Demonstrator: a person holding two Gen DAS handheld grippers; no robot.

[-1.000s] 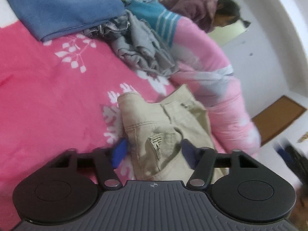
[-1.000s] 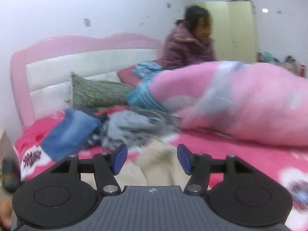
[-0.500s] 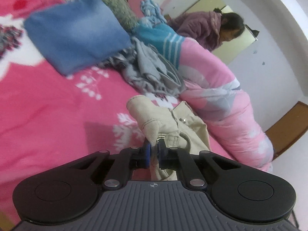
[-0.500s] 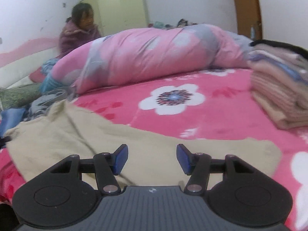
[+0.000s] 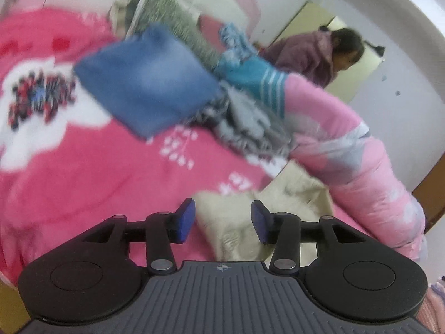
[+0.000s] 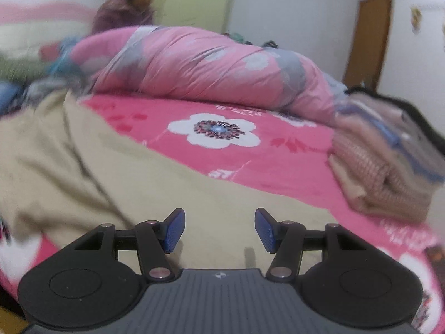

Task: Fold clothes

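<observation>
Beige trousers lie spread on the pink flowered bed cover. My left gripper hovers over their bunched waist end; its jaws are opening, the cloth lies under the gap and the pads do not press it. In the right wrist view the trouser legs stretch across the bed from the left. My right gripper stands open low over the beige cloth, with nothing pinched between its blue pads.
Folded blue jeans and a grey heap of clothes lie beyond the trousers. A rolled pink duvet runs along the far side. A stack of folded clothes sits at the right. A person stands behind the bed.
My left gripper shut on the trousers' waist half a second ago and has since let go and lifted back. My right gripper swung over the trouser legs and dropped closer to them.
</observation>
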